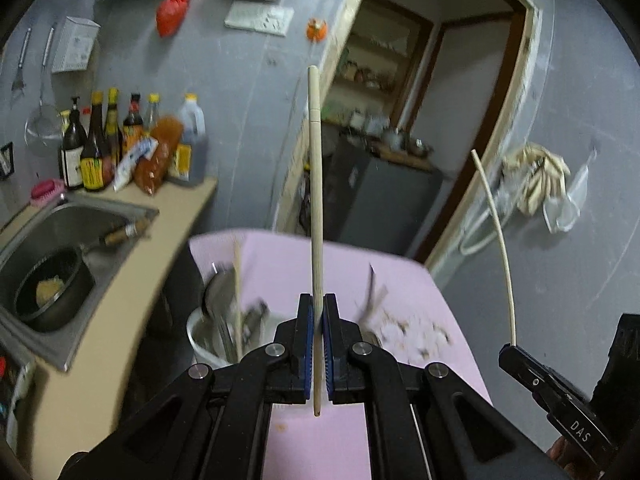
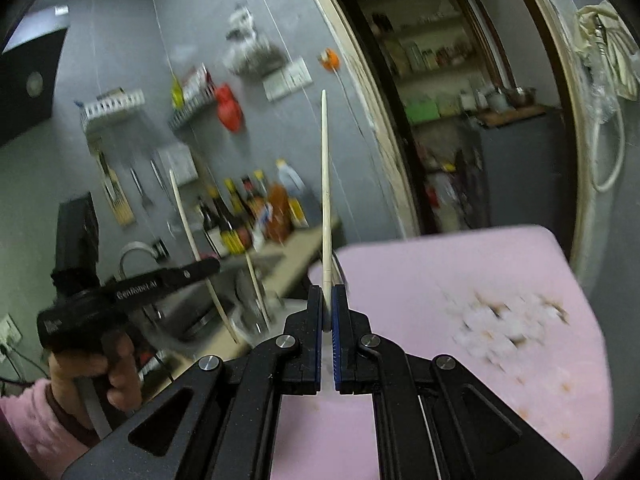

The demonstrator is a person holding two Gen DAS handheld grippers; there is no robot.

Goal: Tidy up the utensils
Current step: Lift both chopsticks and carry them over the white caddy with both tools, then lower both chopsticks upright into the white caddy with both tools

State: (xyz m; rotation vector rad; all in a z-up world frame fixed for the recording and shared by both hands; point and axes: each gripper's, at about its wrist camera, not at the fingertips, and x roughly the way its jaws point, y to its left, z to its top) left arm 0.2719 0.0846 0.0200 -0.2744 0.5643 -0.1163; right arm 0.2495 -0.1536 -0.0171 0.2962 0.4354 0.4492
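My left gripper point(image 1: 319, 300) is shut on a pale wooden chopstick point(image 1: 316, 184) that stands upright between its blue pads. My right gripper point(image 2: 326, 292) is shut on a second pale chopstick point(image 2: 325, 184), also pointing up. Each gripper shows in the other's view: the right gripper point(image 1: 516, 354) with its chopstick point(image 1: 500, 240) at the lower right, the left gripper point(image 2: 208, 268) in a hand point(image 2: 116, 368) at the left. Both hang above a pink table point(image 1: 404, 276). Below the left gripper, a white cup point(image 1: 200, 346) at the table's left edge holds a spoon point(image 1: 216, 292) and other utensils, blurred.
A steel sink point(image 1: 60, 220) with a black pot point(image 1: 48, 292) lies to the left, with sauce bottles point(image 1: 120, 140) on the counter behind it. Crumbs and stains point(image 1: 416, 332) mark the pink table. A doorway point(image 1: 420, 100) opens beyond the table.
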